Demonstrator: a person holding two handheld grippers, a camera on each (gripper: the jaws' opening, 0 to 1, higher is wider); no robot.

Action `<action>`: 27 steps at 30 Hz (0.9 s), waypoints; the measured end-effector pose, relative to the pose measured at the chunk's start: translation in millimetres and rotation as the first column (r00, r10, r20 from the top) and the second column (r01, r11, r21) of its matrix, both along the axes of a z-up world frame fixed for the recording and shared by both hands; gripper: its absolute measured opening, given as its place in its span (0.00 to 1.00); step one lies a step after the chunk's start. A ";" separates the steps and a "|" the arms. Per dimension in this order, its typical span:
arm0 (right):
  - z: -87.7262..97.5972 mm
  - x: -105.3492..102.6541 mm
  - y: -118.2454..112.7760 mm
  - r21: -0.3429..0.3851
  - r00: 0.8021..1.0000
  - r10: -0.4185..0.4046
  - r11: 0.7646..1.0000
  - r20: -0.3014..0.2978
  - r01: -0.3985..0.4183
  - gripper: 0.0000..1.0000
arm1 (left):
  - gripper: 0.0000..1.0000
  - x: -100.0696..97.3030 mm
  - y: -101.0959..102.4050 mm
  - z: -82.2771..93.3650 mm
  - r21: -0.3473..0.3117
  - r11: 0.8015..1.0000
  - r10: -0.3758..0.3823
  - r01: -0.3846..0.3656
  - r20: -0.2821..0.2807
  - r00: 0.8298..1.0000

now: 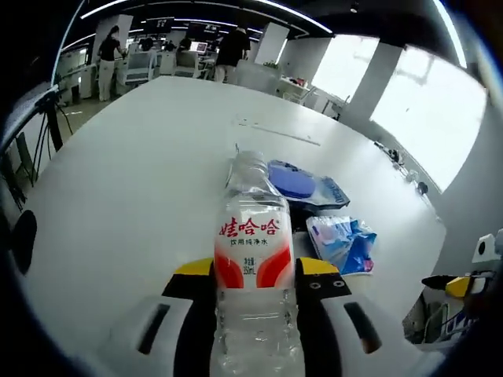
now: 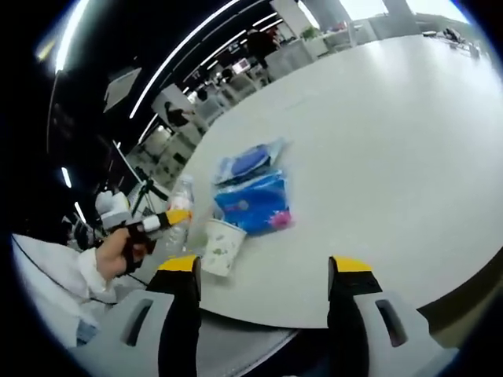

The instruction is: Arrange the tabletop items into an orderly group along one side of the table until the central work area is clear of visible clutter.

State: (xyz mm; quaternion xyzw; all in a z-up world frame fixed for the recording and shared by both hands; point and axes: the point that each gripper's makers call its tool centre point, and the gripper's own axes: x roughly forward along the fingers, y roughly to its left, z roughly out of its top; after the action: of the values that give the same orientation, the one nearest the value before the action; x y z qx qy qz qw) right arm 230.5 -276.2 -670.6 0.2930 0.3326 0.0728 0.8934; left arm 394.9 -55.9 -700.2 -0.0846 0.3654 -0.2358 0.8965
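white tabletop [image 1: 126,181] spans a large open office, with people at workstations far behind it. risk assessment: the water bottle [image 1: 253,259] is clear, smooth and lying lengthwise between the jaws of the left gripper [image 1: 255,271], so it could slip or roll out if the grip is light or the hand tilts; set down too close to the neighbouring packs, it could knock them or roll toward the table edge. the paper cup [image 2: 222,245] stands near that edge in the right gripper view and looks light, so a passing jaw could tip it. tool state: the left gripper is clamped on the bottle, jaw tips touching both sides at the red-and-white label. the right gripper [image 2: 267,275] is spread wide, holding nothing, hovering off the table edge. item positions: the blue tissue pack [image 2: 255,203] and the blue wipes pouch [image 2: 250,161] lie just beside each other near one edge, the cup beside them, and the bottle is held close to this group.
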 end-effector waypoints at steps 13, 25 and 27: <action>30.7 24.8 20.1 0.041 0.995 0.043 0.998 0.089 -0.047 0.64 | 0.38 -16.9 -9.0 43.6 -0.091 0.994 -0.040 0.052 0.136 0.990; 76.4 63.2 44.1 0.085 0.979 0.102 0.989 0.178 -0.119 0.64 | 0.39 -34.7 -18.7 82.8 -0.178 0.979 -0.059 0.102 0.234 0.970; 85.8 70.0 50.7 0.098 0.973 0.114 0.986 0.199 -0.136 0.64 | 0.39 -38.2 -20.3 89.7 -0.169 0.978 -0.077 0.124 0.259 0.963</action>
State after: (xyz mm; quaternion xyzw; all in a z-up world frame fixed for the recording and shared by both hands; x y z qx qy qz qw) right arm 300.5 -225.5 -584.7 0.3122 0.2579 0.1754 0.8974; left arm 356.7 -76.2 -610.4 -0.1175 0.2293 -0.3227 0.9108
